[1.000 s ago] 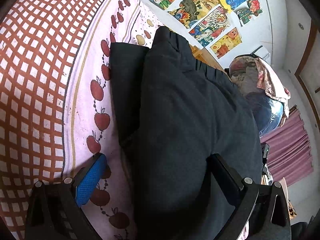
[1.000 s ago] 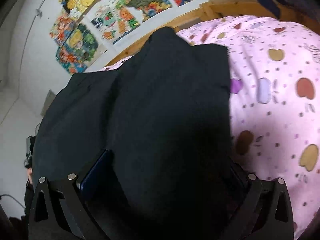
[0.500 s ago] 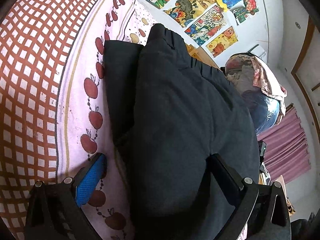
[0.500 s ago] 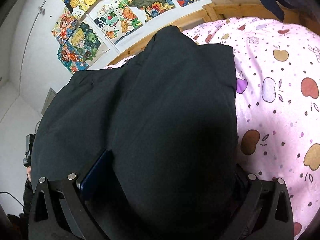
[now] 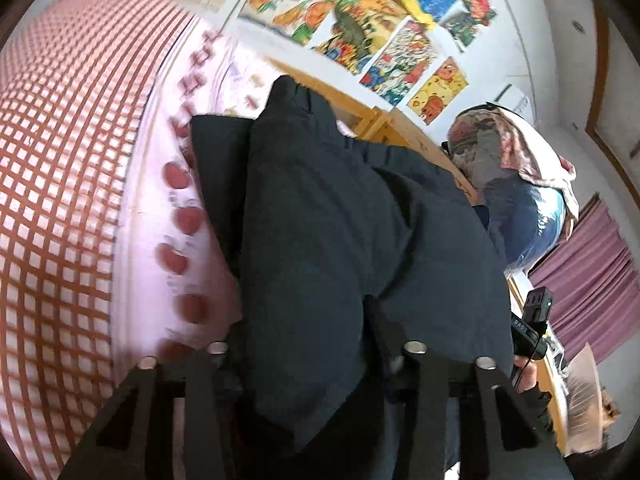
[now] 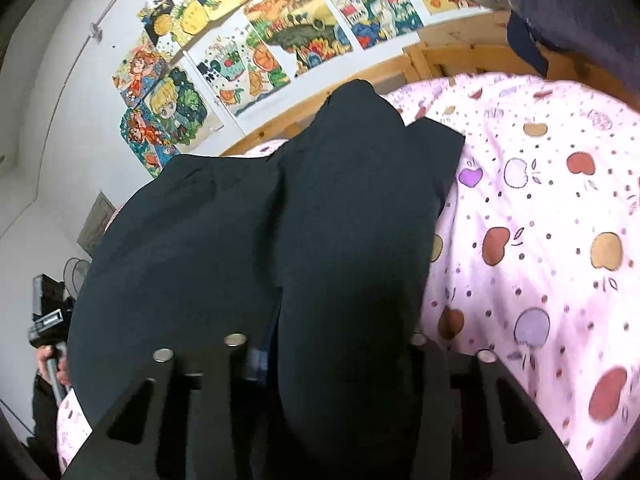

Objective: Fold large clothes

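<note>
Black garment (image 5: 340,240), bunched, held over a bed by two claws.

Left claw (image 5: 316,354) and right claw (image 6: 324,344): each clamped on a thick fold of the garment, whose far end lies on the pink apple-print bedsheet (image 6: 540,208). Beside the garment: red-checked cover (image 5: 60,200). Beyond it: wooden bed frame (image 6: 460,48), white wall with colourful drawings (image 6: 280,28). Right of it: purple curtain (image 5: 592,280).

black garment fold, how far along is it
Done: the bulky black garment already lies in layers on the pink apple-print bedsheet. In hand: the left gripper and right gripper each pinch a near fold. Left: laying that fold over and releasing.
</note>
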{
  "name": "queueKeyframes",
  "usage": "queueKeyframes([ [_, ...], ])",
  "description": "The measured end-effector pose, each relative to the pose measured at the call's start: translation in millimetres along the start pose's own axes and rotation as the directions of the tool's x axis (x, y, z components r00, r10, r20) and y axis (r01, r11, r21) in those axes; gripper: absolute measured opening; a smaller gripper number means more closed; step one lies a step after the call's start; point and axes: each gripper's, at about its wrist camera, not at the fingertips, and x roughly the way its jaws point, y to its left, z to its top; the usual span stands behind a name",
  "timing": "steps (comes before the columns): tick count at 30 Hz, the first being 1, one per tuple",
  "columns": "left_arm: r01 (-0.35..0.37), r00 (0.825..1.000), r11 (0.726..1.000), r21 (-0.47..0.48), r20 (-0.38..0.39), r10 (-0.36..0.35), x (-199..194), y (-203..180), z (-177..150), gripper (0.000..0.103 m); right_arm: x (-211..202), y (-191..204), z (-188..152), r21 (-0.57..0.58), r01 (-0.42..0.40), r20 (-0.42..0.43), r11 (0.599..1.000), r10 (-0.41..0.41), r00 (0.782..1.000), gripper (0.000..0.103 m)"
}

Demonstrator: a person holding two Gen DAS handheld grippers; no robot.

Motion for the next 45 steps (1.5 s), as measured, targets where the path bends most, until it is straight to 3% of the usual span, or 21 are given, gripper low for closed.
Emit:
queueKeyframes([
  [5, 0.031, 0.997, 0.999, -0.023, 0.068, -0.03, -26, -18, -5, 0.025, -29, 25, -1, -0.046, -0.014, 0.095, 0.999, 0.019, 0.995, 0.023],
  [13, 0.043, 0.993, 0.999, 0.003, 0.113, -0.043, -71, -49, -2, 0.02, -76, 63, 16, -0.107, -0.062, 0.202, 0.992, 0.083, 0.976, 0.02],
  [18, -0.002, 0.992, 0.999, 0.045, 0.125, -0.003, -112, -69, -11, 0.02, -97, 90, 16, -0.154, -0.082, 0.206, 0.985, 0.113, 0.972, 0.02],
  [24, -0.037, 0.988, 0.999, 0.032, 0.151, 0.032, -152, -67, -26, 0.02, -114, 119, 4, -0.188, -0.111, 0.201, 0.976, 0.149, 0.968, 0.02],
  [34, -0.051, 0.99, 0.995, -0.087, 0.126, 0.062, -137, -11, -61, 0.022, -88, 93, -27, -0.067, -0.068, 0.119, 0.995, 0.076, 0.99, 0.02],
  [37, -0.062, 0.99, 0.994, -0.087, 0.123, 0.072, -137, -6, -64, 0.027, -85, 87, -29, -0.041, -0.056, 0.113, 0.998, 0.061, 0.992, 0.023],
  [41, -0.141, 0.981, 0.988, -0.067, 0.121, 0.149, -136, -12, -65, 0.039, -84, 87, -33, -0.028, -0.004, 0.106, 1.0, 0.007, 0.994, 0.032],
  [45, -0.227, 0.964, 0.971, -0.072, 0.126, 0.234, -137, -17, -66, 0.056, -88, 89, -35, -0.022, 0.033, 0.107, 0.999, -0.03, 0.994, 0.062],
])
